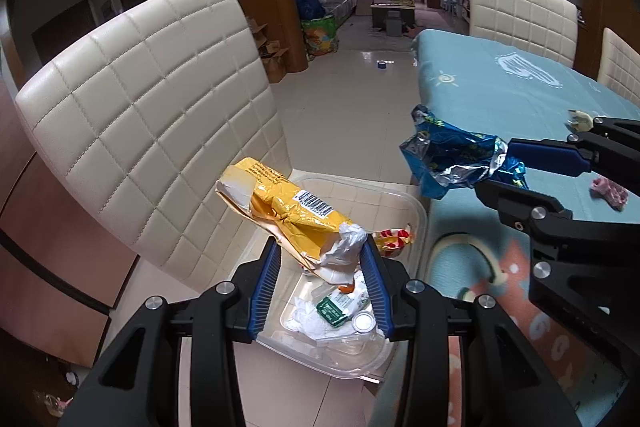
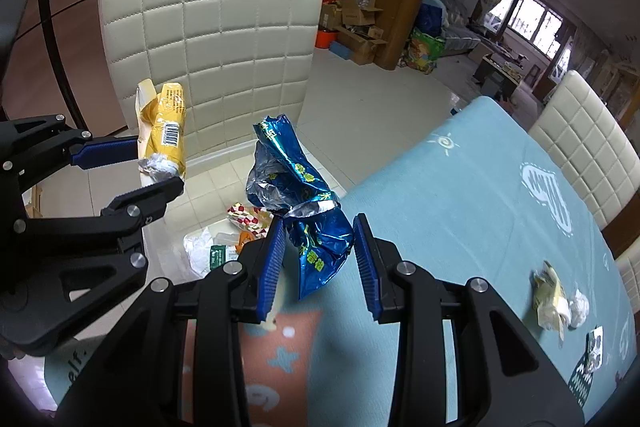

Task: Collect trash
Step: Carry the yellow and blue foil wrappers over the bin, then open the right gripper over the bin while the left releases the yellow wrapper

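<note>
Left wrist view: the left tongs (image 1: 320,259) grip a yellow snack wrapper (image 1: 288,211) above the clear plastic bin (image 1: 416,211) beside the desk (image 1: 500,87).

Right wrist view: the right tongs (image 2: 318,255) clamp a blue foil wrapper (image 2: 308,219) at the desk's edge, near the bin.

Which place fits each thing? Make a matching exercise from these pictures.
Things:
1. crumpled yellow wrapper with barcode
2. crumpled blue foil bag
3. clear plastic bin
4. pink crumpled scrap

Places:
A. lying on the light blue tablecloth
B. on the floor by the white chair
C. in the left gripper
D. in the right gripper

Pairs: 1-C, 2-D, 3-B, 4-A
</note>
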{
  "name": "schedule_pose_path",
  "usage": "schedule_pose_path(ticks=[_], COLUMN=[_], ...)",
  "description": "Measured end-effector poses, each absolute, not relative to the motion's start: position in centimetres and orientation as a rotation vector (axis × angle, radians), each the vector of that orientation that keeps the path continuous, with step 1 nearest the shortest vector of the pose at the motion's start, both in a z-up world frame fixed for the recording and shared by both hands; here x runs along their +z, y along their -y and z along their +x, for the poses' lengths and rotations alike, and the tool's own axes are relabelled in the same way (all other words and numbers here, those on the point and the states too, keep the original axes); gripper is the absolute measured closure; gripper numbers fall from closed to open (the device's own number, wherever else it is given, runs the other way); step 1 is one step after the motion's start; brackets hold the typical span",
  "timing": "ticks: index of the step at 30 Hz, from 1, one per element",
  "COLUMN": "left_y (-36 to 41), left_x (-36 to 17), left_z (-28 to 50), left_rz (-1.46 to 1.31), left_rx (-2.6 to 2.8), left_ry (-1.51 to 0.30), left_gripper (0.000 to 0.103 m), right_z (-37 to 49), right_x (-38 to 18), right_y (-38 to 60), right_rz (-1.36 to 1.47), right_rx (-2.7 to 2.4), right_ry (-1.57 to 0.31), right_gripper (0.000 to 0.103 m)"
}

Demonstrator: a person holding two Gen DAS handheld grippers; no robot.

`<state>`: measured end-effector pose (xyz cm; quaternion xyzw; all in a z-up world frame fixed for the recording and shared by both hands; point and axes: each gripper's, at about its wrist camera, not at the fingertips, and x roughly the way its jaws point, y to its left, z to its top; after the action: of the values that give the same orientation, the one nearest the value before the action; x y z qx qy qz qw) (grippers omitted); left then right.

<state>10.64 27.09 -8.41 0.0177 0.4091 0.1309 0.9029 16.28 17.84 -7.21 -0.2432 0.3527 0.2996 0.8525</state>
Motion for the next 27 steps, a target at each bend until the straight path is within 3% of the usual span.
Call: schedule_pose_path(ticks=[14,17,27], left_y=[-31.1,-31.3,-29.7], left_x=[-8.9,-9.2,-9.3], left_z=[11.4,11.5,12.4], left_rz=[-0.017,-0.023,-0.002], left_rx=[0.355,0.354,0.317], left_ry=[-0.851,-0.864,-0.865], left_gripper=[0.063,0.062,0.058], right_z=[18.2,18.3,17.1], right_x=[-8.1,-8.5,-8.1], right_y=[-20.0,-19.7,-17.0], right_rz=[-0.506,-0.5,-0.528], right_rx=[0.655,0.642,0.59], right_ry=[-0.76,-0.773,-0.732], right_gripper=[0.066,0.054,0.054])
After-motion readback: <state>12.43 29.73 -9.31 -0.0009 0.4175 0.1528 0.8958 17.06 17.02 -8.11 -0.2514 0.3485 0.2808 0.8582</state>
